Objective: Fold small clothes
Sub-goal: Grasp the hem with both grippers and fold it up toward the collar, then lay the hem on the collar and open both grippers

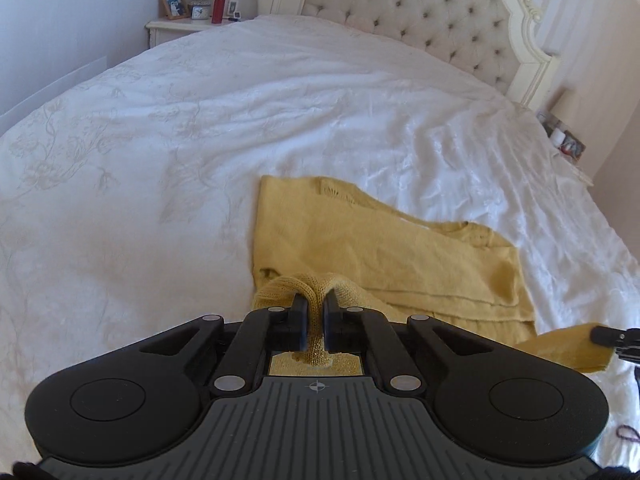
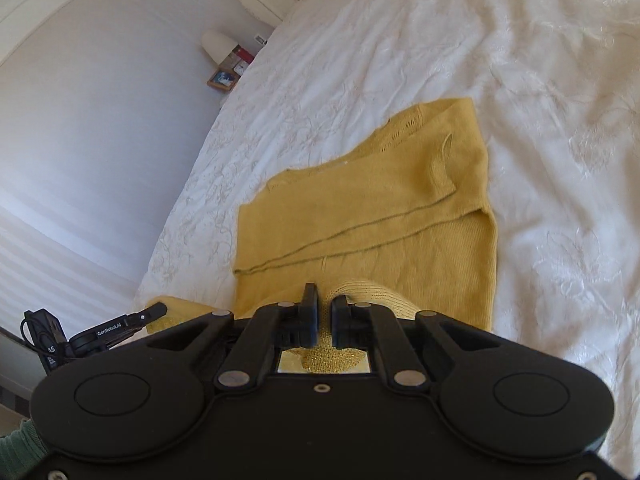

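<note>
A mustard-yellow knitted sweater (image 1: 360,240) lies partly folded on the white bedspread (image 1: 160,140), sleeves laid across its body. In the left wrist view my left gripper (image 1: 315,304) is shut on a bunched piece of the ribbed hem, lifted off the bed. At the right edge my right gripper (image 1: 602,334) pinches another stretch of the same hem. In the right wrist view the sweater (image 2: 360,208) spreads out ahead, and my right gripper (image 2: 325,300) is shut on the ribbed hem. The left gripper (image 2: 158,311) holds the hem's corner at the lower left.
A tufted cream headboard (image 1: 420,12) stands at the far end of the bed. A nightstand (image 1: 176,26) holds a lamp, a photo frame and a red bottle (image 1: 218,8). A second bedside table (image 1: 568,140) is at the right. A wall (image 2: 100,140) runs along the bed.
</note>
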{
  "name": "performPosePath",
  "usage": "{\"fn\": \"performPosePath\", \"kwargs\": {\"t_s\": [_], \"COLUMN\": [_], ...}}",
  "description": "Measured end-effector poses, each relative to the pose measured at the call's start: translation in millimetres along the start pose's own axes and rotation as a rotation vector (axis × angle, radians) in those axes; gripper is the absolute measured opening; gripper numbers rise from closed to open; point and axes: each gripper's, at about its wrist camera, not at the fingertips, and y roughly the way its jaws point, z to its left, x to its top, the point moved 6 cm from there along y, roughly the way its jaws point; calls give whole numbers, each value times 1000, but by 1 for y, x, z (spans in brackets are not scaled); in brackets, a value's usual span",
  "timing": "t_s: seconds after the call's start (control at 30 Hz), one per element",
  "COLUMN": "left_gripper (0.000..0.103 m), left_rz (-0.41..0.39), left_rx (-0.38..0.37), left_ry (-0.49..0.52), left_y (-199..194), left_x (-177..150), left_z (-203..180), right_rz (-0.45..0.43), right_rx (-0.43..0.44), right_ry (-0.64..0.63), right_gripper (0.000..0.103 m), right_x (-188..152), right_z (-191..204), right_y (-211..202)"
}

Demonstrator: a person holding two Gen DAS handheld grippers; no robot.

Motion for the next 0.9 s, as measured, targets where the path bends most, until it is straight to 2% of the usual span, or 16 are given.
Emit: {"fn": "performPosePath", "kwargs": {"t_s": [0.2,0.3,0.43,0.6,0.7,0.8,0.9], "left_gripper": [7,7,7,7,11,35,36], "left_rz": [-37,-20,32,97,139,149,142], "left_rx": [-32,-36,-19,31,77,141,197], "left_ry": [42,50,63,60,37,18,39], "left_y": [45,74,114,153,172,186,189], "left_x": [52,67,75,76,73,74,79], "left_z": [-3,-4,-3,6,16,30,37], "right_rz": [-91,-106,-89,-18,12,33,38], "right_rx": [-83,-122,-185,-236,-249,-267,-289], "right_ry": [55,95,129,141,127,106,56], "right_gripper": [13,13,13,14,21,23,48], "right_x": [55,77,99,114,120,125,129], "right_z": [-18,-34,-57,-77,-83,-89,-90], "right_y": [39,61,92,124,138,147,151]}}
